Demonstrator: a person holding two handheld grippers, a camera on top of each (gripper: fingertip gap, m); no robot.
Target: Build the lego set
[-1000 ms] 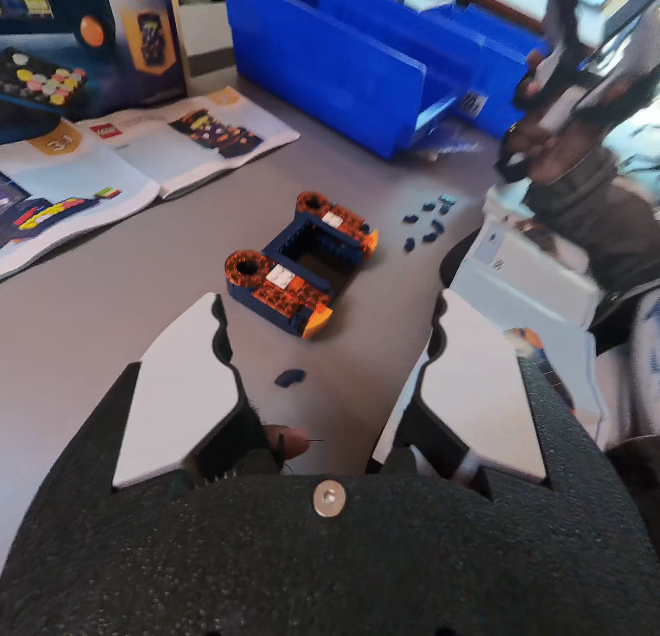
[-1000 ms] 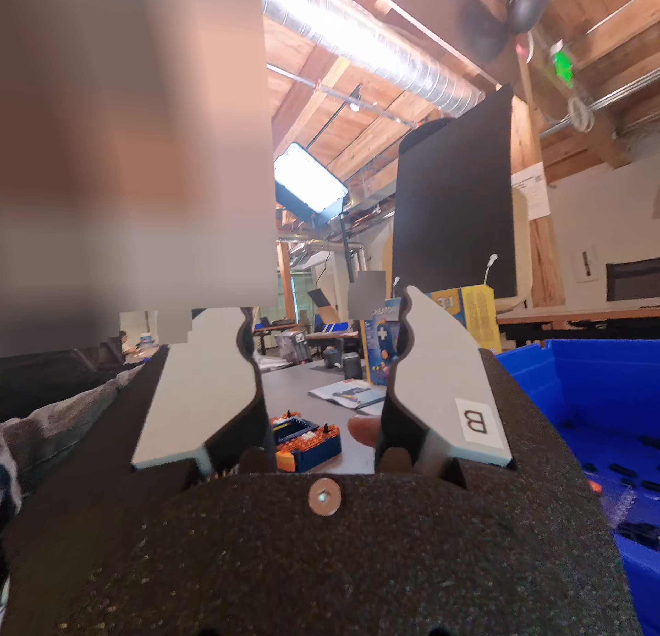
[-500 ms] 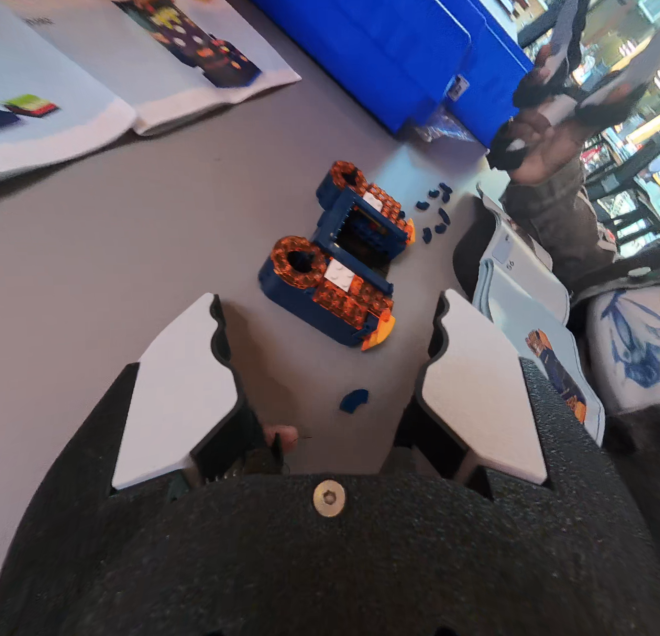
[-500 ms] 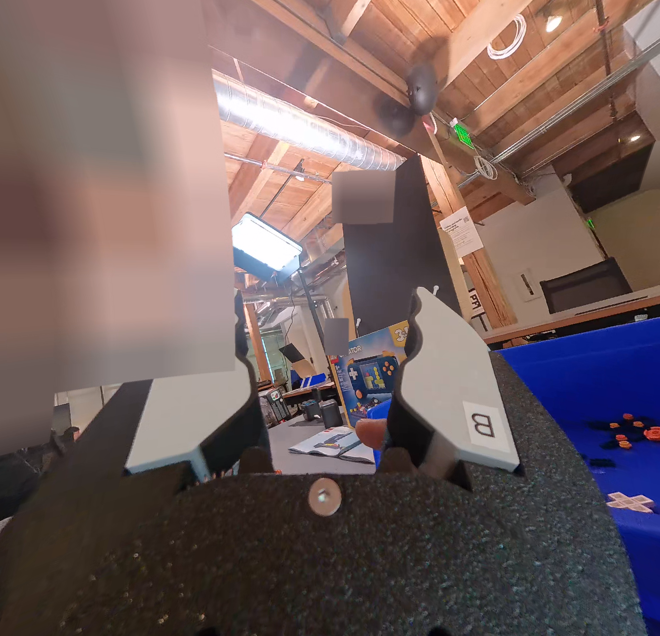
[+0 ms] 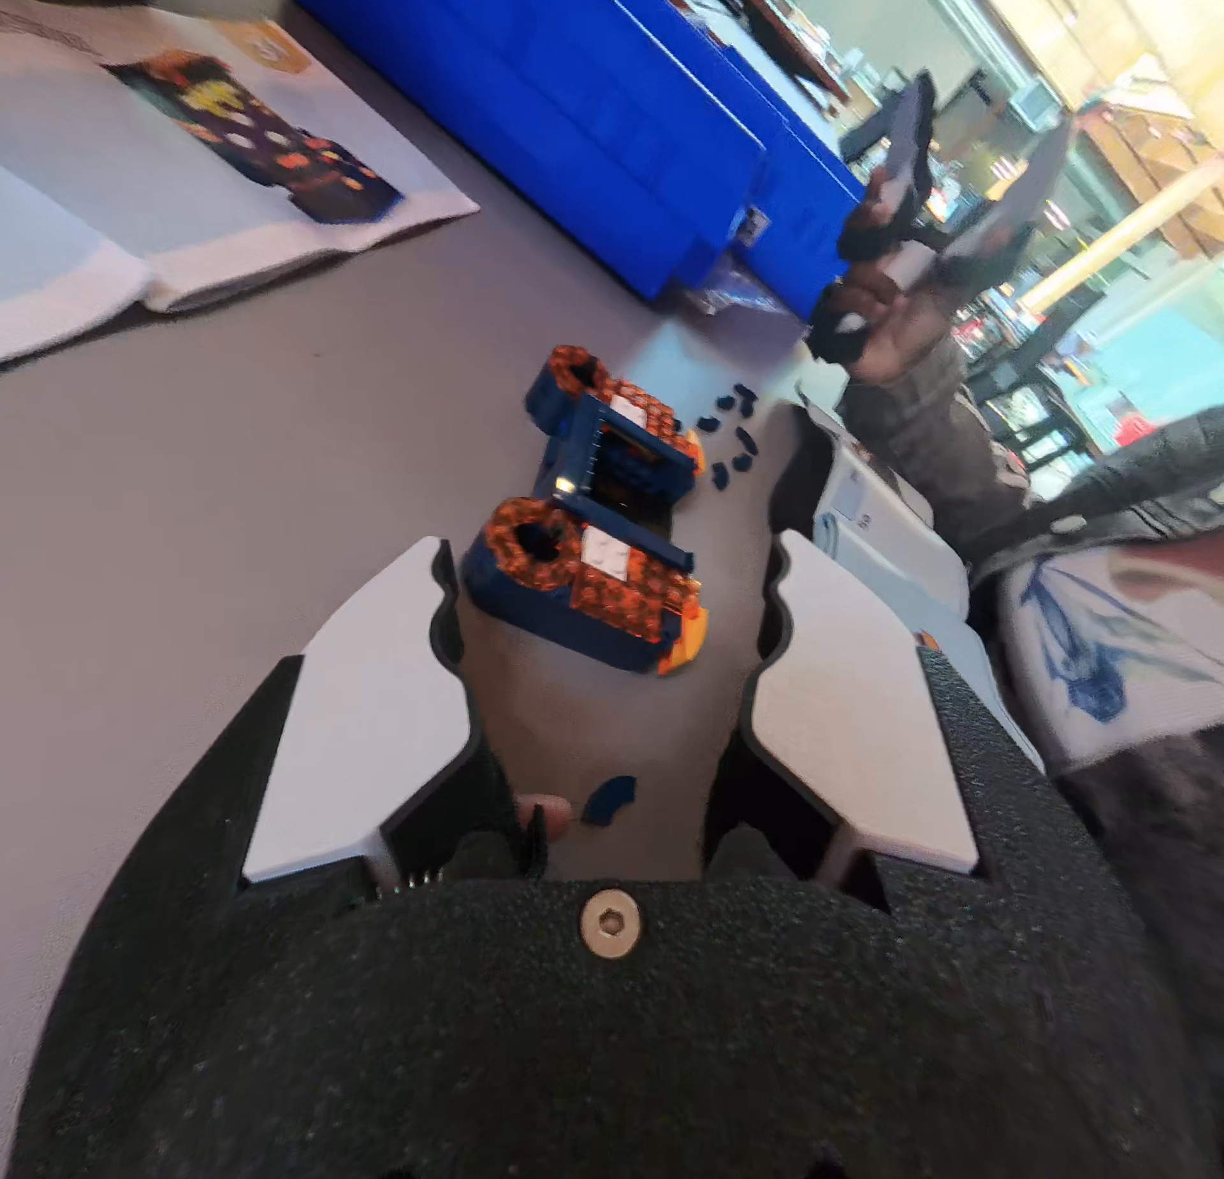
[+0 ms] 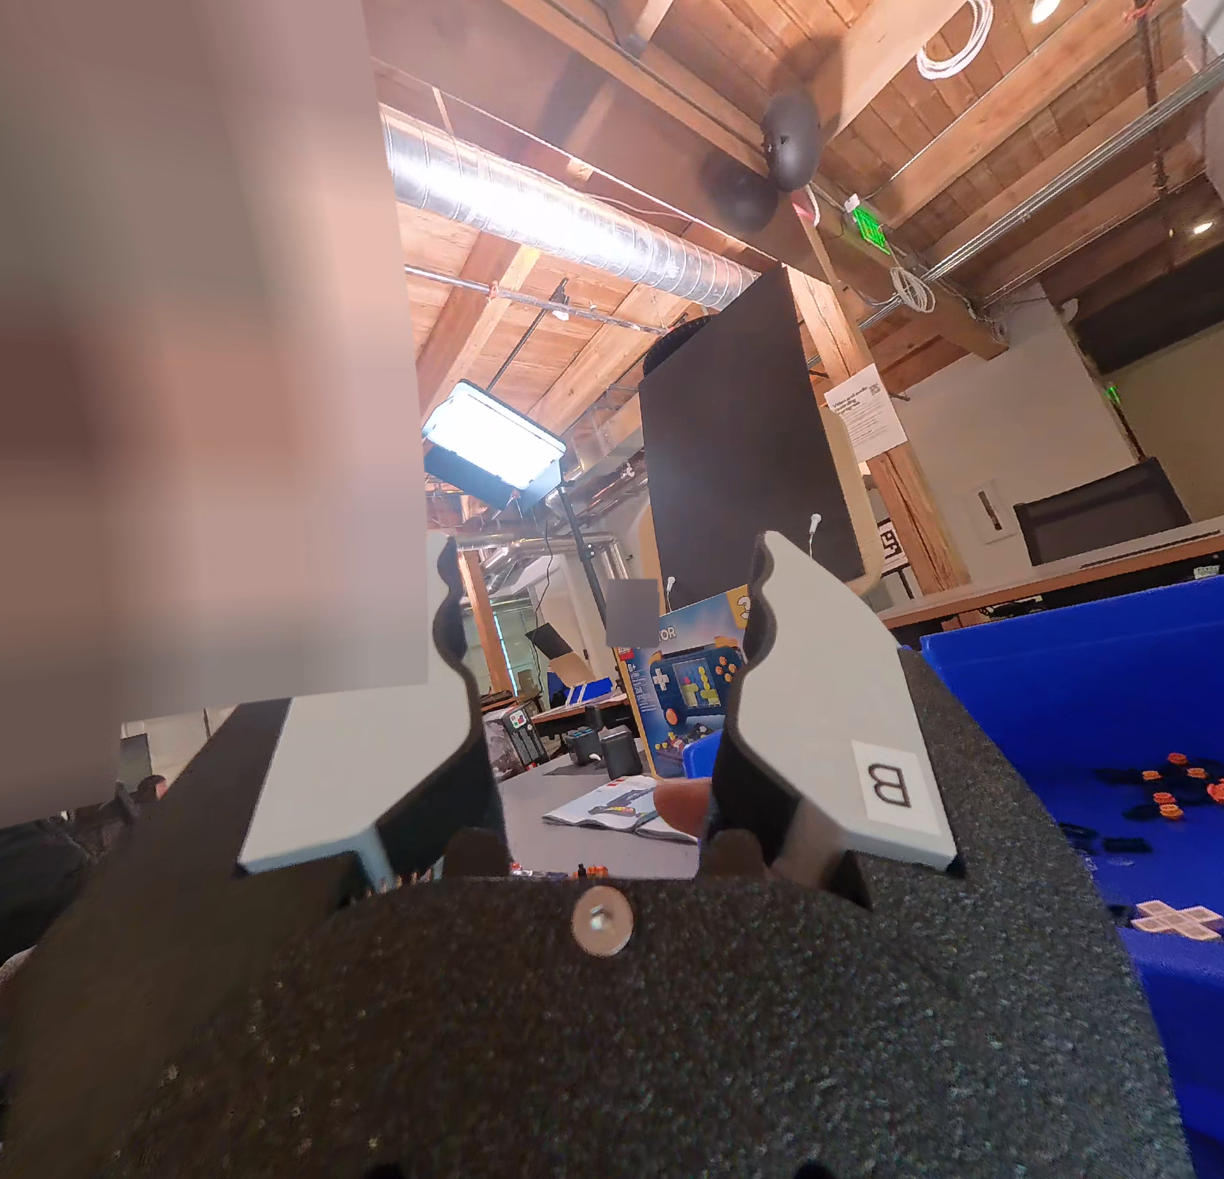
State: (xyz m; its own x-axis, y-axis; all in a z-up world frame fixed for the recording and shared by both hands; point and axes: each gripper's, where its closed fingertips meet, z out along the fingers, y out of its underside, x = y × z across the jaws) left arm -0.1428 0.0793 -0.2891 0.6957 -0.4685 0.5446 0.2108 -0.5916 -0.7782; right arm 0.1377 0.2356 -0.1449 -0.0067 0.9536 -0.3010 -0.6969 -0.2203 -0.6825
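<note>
A part-built lego model [image 5: 596,518], dark blue with orange studded tops and a square opening in the middle, lies on the grey table [image 5: 265,485]. My left gripper [image 5: 606,551] is open and empty, and its fingertips flank the model's near end. A curved dark blue piece [image 5: 608,797] lies between its fingers near the base. Several small dark blue pieces [image 5: 728,439] lie beyond the model. My right gripper [image 6: 603,545] is open and empty, raised and pointing towards the ceiling. It also shows in the left wrist view [image 5: 927,174], held high at the right.
Blue bins [image 5: 596,121] stand behind the model, and one with loose orange and dark pieces [image 6: 1093,750] is at my right. An open instruction booklet [image 5: 199,167] lies at the left. The set's box [image 6: 682,670] stands far off. A person's sleeve [image 5: 927,432] is at the right. Spacing between my two grippers at the tips: around 35 cm.
My left gripper has moved forward to the model, whose near end now sits between its tips. My right gripper has tilted upward, so the model has dropped out of its view.
</note>
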